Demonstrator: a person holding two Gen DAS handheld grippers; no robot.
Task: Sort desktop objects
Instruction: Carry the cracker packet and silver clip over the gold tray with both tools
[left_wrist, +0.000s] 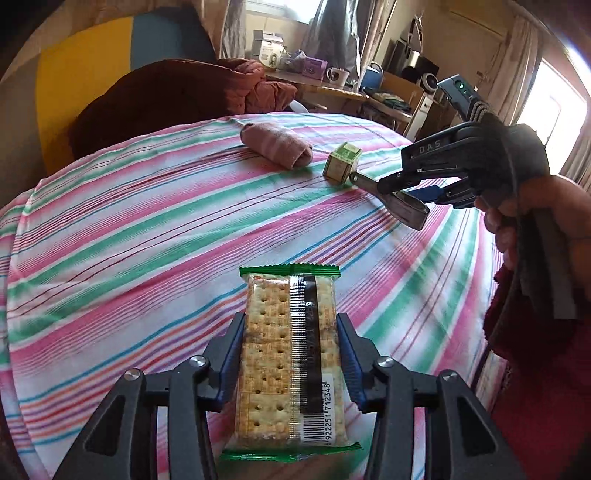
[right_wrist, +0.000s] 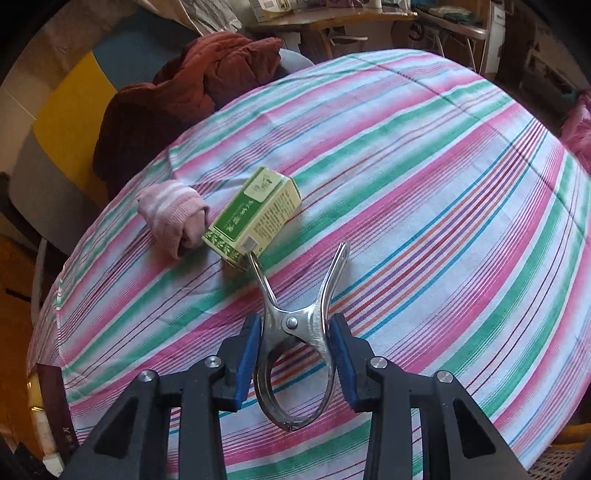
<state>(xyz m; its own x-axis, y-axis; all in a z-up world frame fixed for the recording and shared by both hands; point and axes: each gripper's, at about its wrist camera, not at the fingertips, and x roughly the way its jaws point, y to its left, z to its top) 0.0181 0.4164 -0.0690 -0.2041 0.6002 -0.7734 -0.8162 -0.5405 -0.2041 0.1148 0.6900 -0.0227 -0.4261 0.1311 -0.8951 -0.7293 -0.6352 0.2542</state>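
Note:
A clear packet of crackers (left_wrist: 291, 354) with green ends is held above the striped tablecloth (left_wrist: 147, 221), my left gripper (left_wrist: 290, 321) shut on its long sides. My right gripper (right_wrist: 295, 325) is shut on a metal spring clip (right_wrist: 295, 332), whose handles are squeezed so that its tips spread. One tip touches the near corner of a green and cream box (right_wrist: 255, 214) lying on the cloth. A rolled pink striped sock (right_wrist: 175, 218) rests against the box's left side. In the left wrist view the right gripper (left_wrist: 413, 188) and clip (left_wrist: 402, 206) are at the right, beside the box (left_wrist: 341, 162) and sock (left_wrist: 277, 146).
A brown and rust jacket (right_wrist: 192, 85) is heaped on a chair beyond the table's far edge. A cluttered desk (left_wrist: 332, 81) stands further back. A person's hand (left_wrist: 535, 206) grips the right gripper's handle. Bare striped cloth (right_wrist: 443, 184) spreads to the right of the box.

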